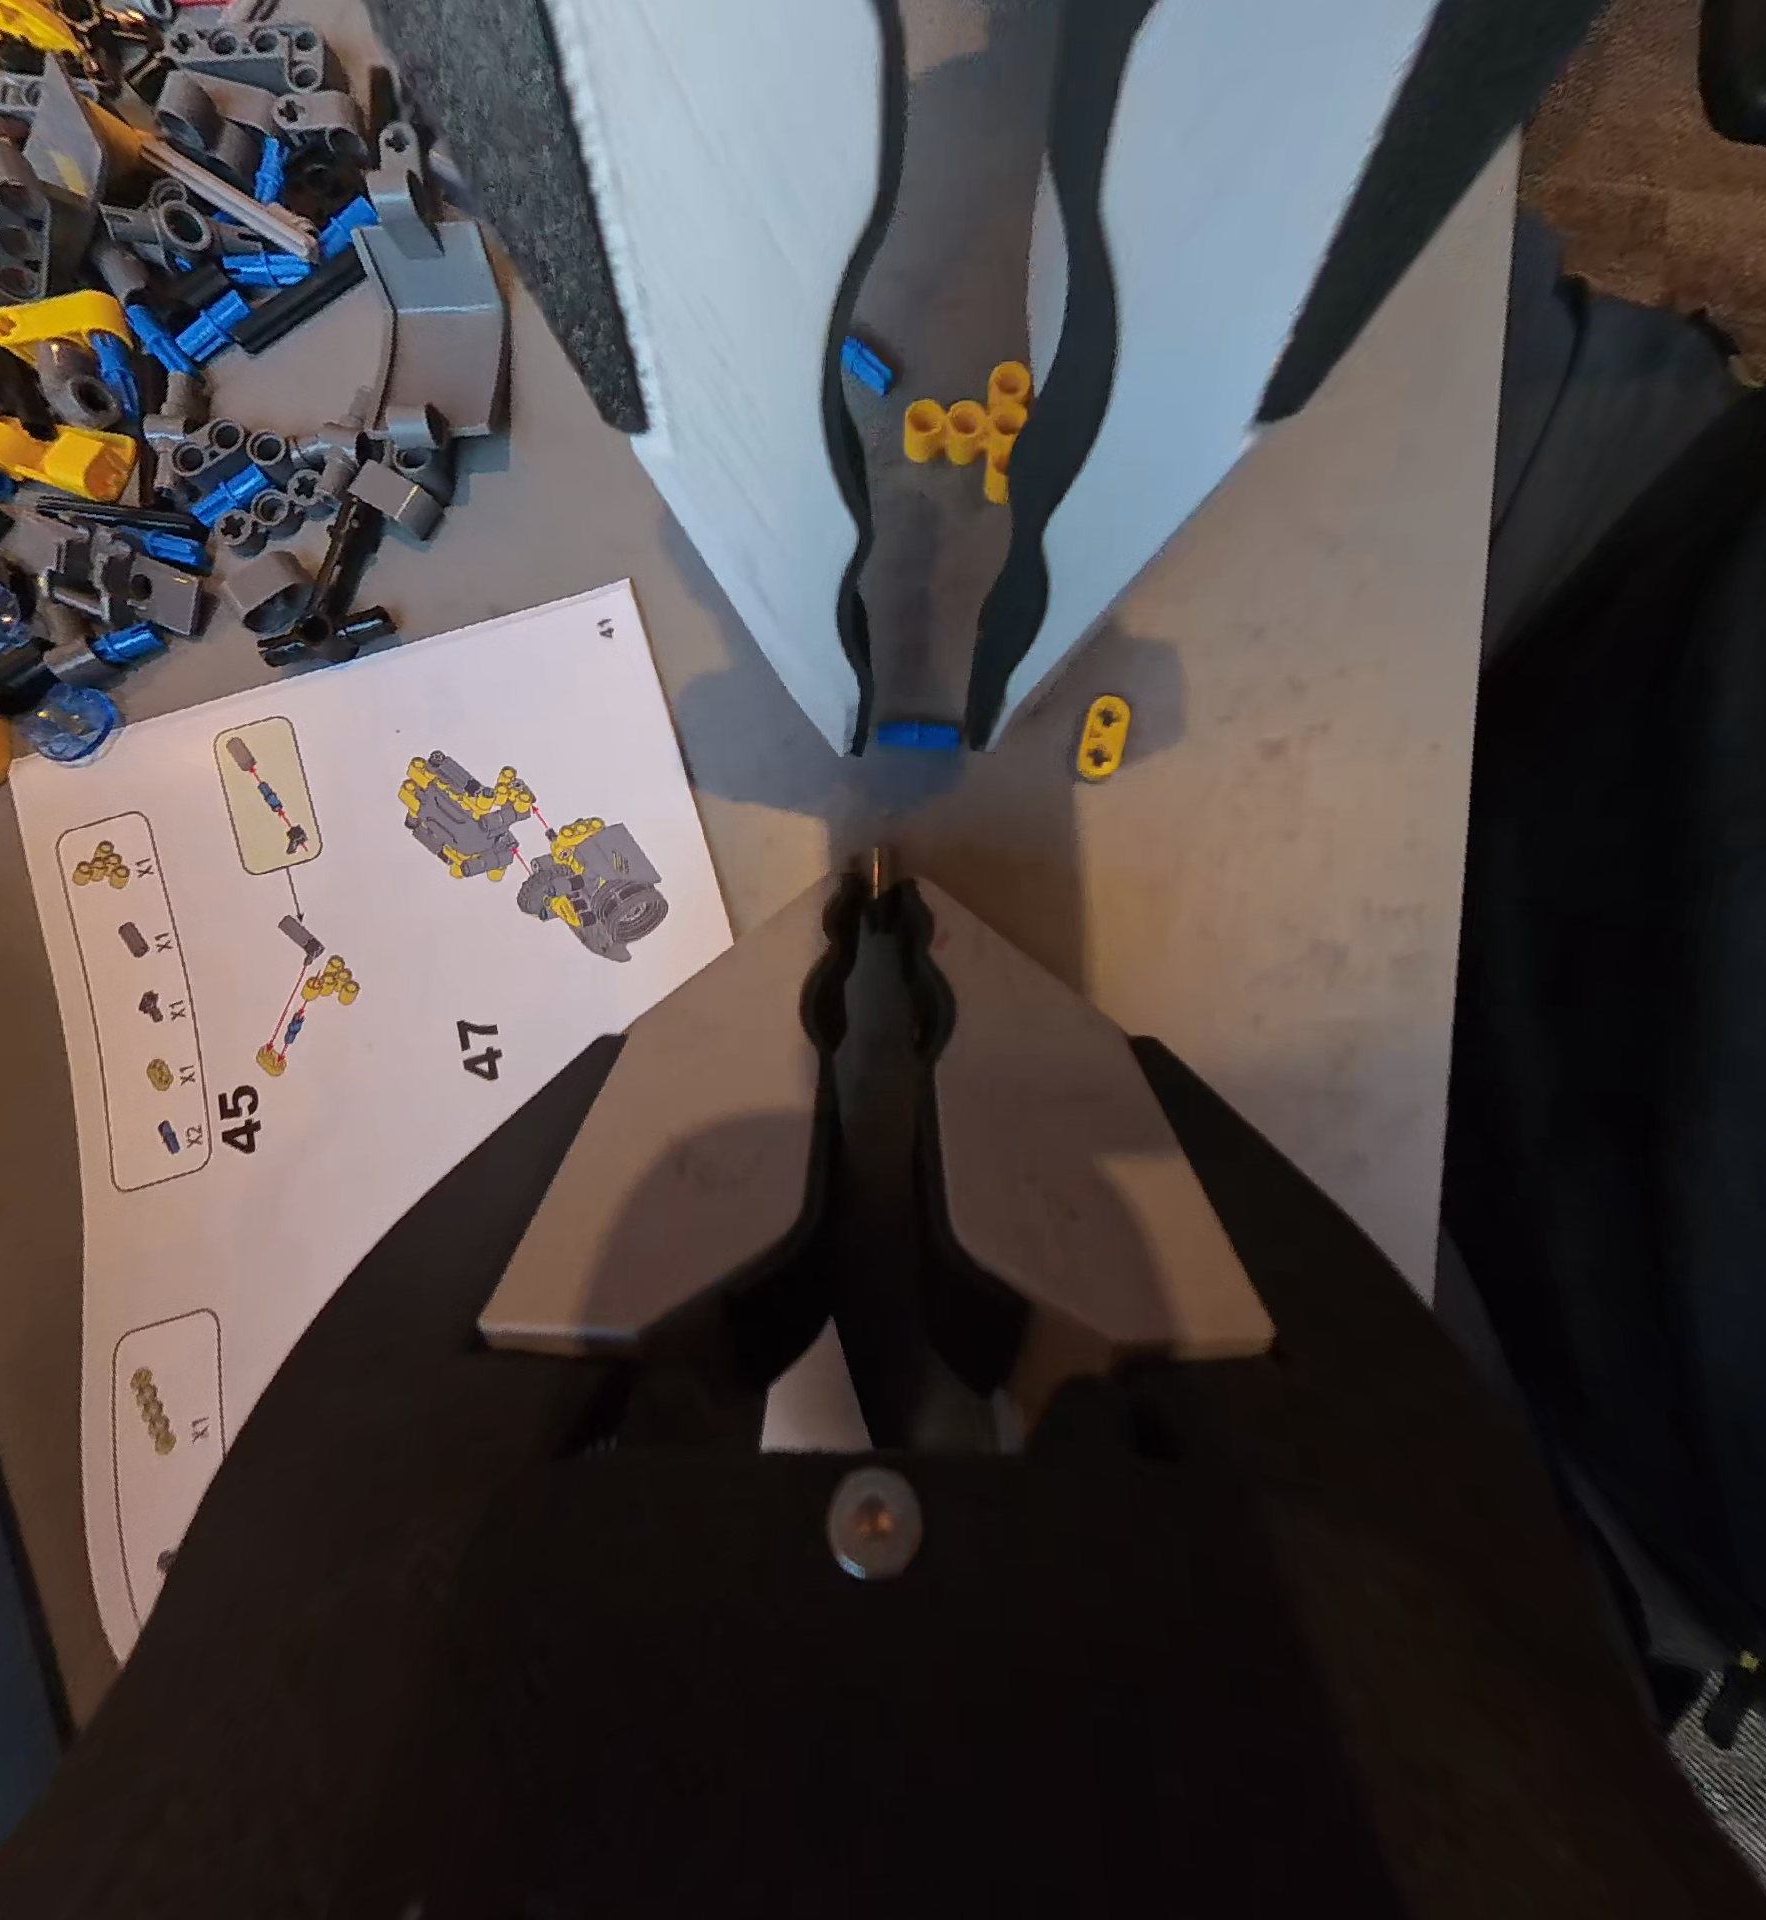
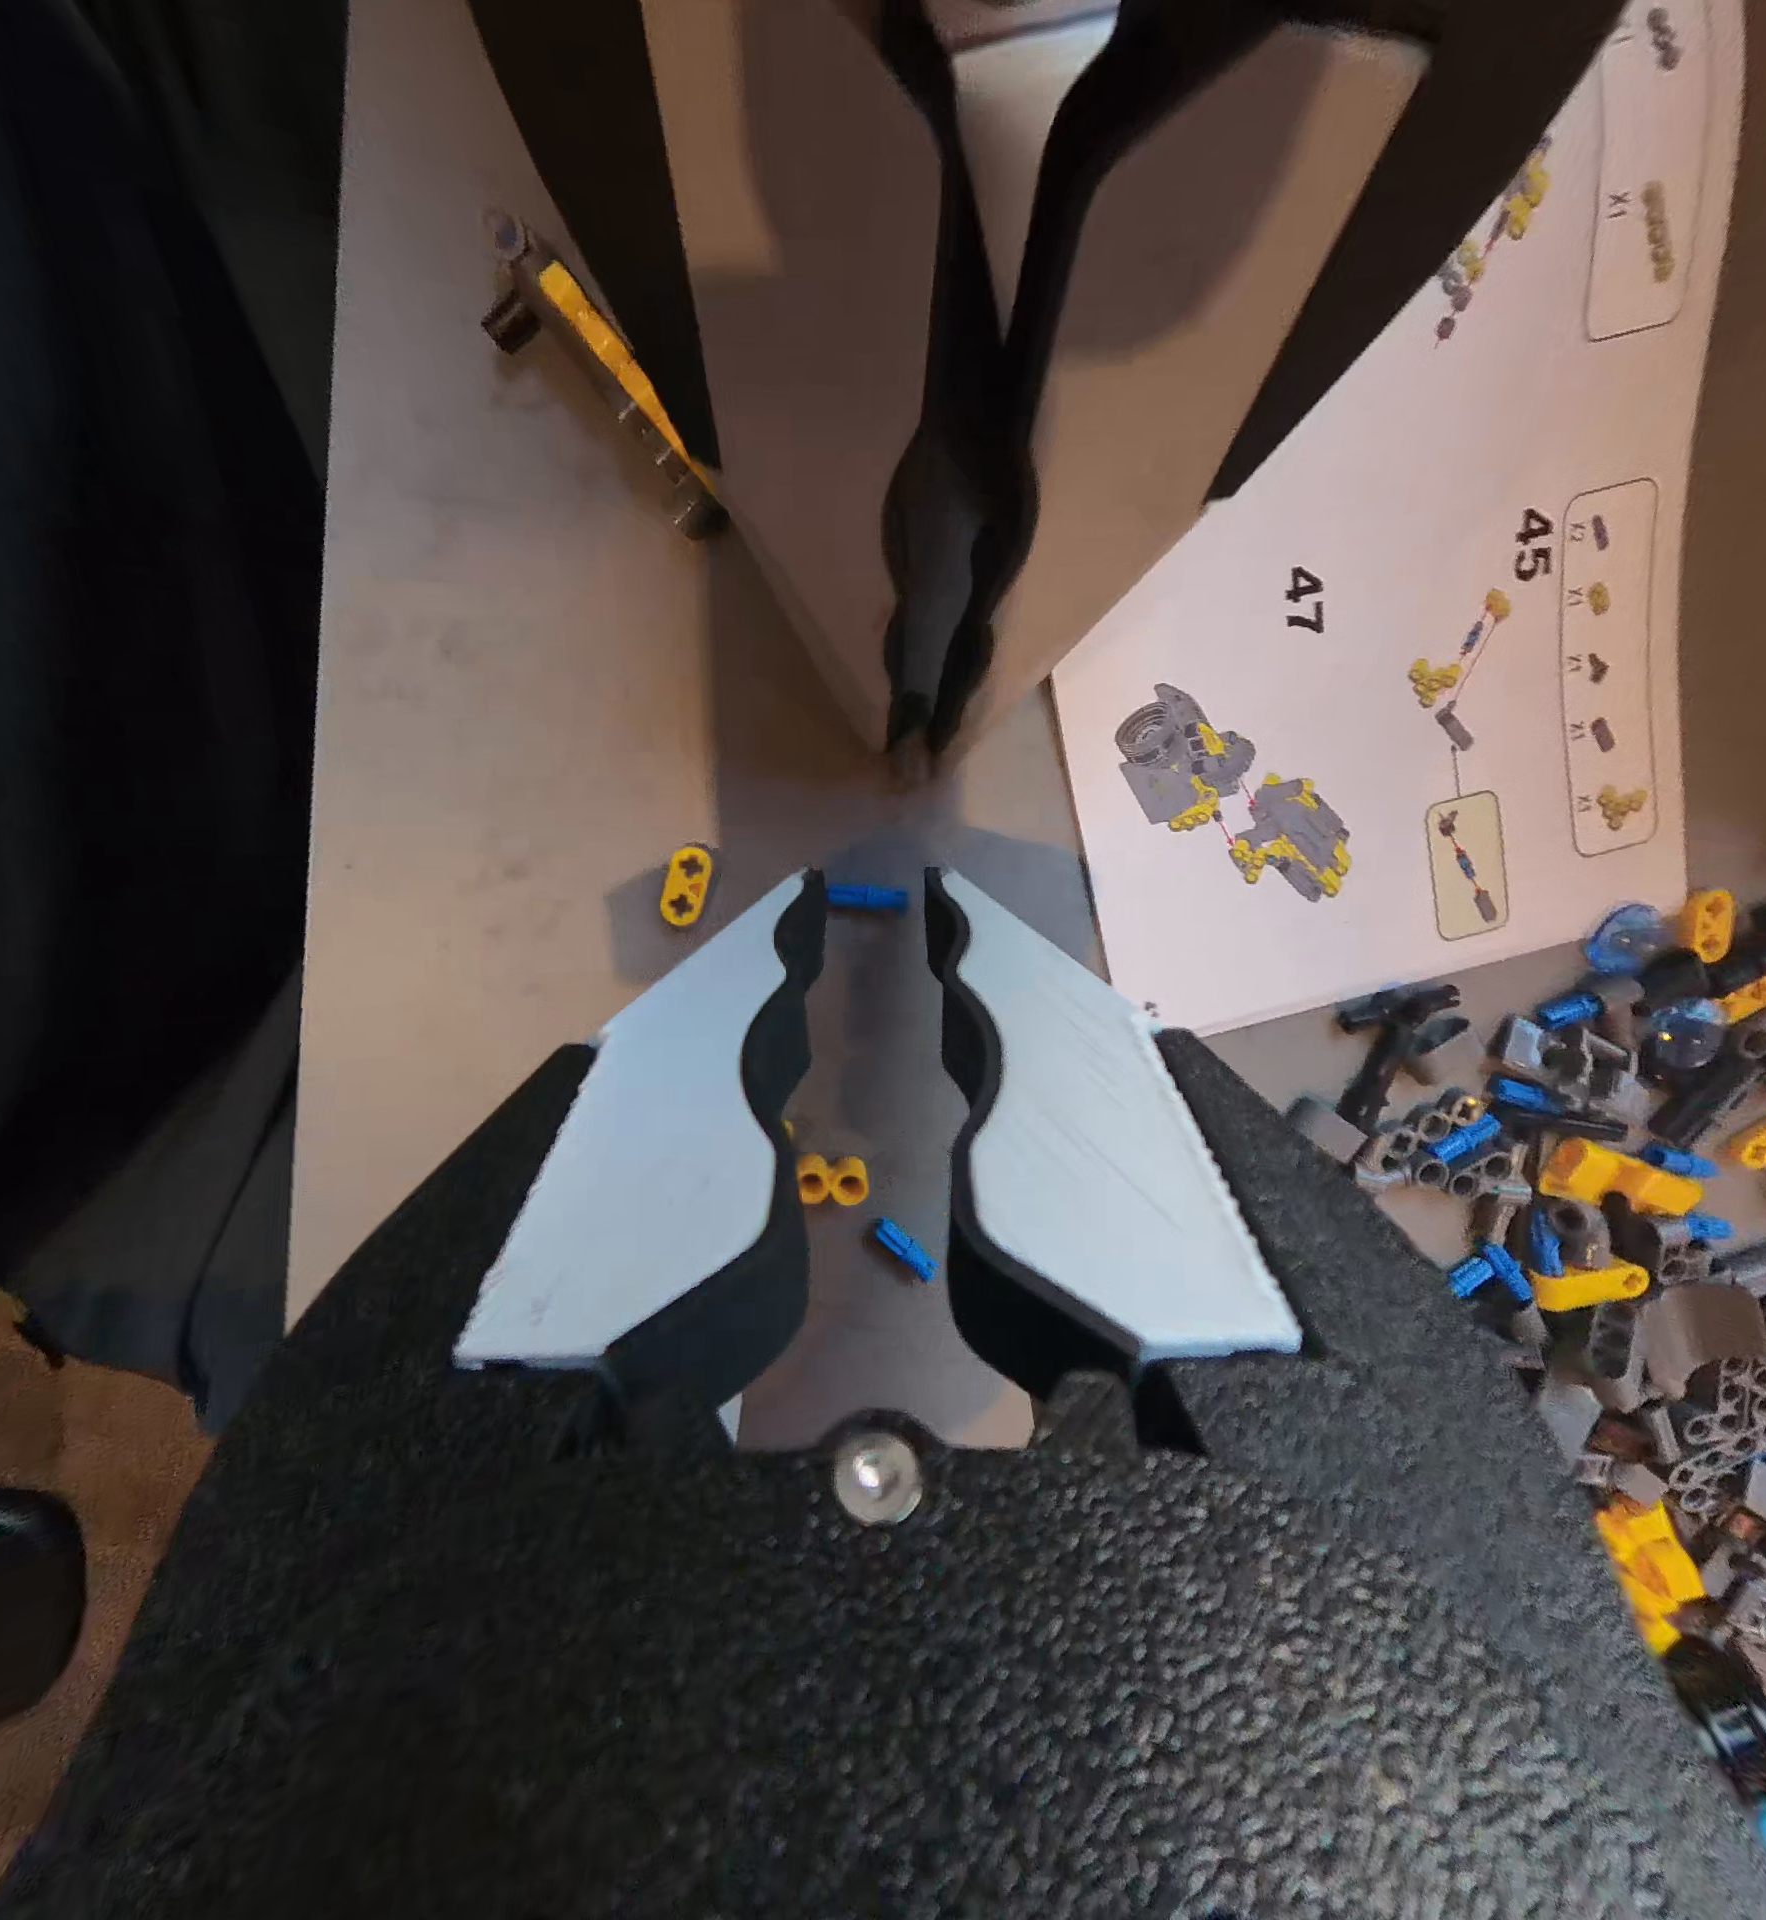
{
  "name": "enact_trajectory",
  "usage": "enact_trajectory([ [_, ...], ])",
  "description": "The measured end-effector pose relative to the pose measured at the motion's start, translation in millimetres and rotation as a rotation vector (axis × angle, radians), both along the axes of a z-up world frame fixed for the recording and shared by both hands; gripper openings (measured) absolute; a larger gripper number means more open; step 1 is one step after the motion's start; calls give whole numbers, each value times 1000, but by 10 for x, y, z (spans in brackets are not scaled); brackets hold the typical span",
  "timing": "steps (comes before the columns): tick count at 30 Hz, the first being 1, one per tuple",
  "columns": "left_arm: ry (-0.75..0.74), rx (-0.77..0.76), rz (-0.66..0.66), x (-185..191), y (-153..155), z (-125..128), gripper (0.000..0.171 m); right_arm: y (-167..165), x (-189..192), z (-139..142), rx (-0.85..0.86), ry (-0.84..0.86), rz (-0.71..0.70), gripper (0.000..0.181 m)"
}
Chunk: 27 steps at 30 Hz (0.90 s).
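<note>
Two grippers tip to tip over grey table (image 2: 505,665). Right gripper (image 2: 866,883), white fingers, jaws parted; blue pin (image 2: 866,897) between tips, long axis crosswise, spanning the gap, whether pinched cannot tell. Left gripper (image 1: 877,891) clenched, something small and dark nipped at tips, pointing at pin, just apart. Yellow two-hole link (image 2: 687,884) beside. Instruction sheet (image 1: 359,935), parts pile (image 1: 131,343) off to side.
</note>
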<state>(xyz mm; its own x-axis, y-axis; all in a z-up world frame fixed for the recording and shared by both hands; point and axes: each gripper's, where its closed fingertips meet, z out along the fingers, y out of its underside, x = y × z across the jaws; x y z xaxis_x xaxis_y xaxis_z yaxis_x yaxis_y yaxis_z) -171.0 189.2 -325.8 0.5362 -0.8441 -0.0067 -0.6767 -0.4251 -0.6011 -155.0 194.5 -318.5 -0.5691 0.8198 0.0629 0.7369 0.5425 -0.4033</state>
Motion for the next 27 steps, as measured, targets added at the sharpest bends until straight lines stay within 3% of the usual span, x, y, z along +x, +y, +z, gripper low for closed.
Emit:
enact_trajectory([
  [1, -1, 6, 2, -12, -1, 0, 4, 12, 11, -25, 8, -15, 11, 17],
  [9, -38, 5, 27, -39, 5, 1, 4, 52, -47, -39, -143, -10, -152, 8],
  [12, -55, 20, 39, -41, -1, 3, 3, 50, 13, -16, -202, -12, -191, 16],
  [16, -61, 12, 37, -34, -22, 3, 4, 119, 80, -43, -146, -22, -175, 21],
  [24, -66, 13, 45, -37, 1, 3, 4, -16, -9, -17, -162, 3, 39, 25],
  [27, -72, 10, 52, -41, 3, 3, 4, -2, 22, -74, -168, -33, 29, 21],
])
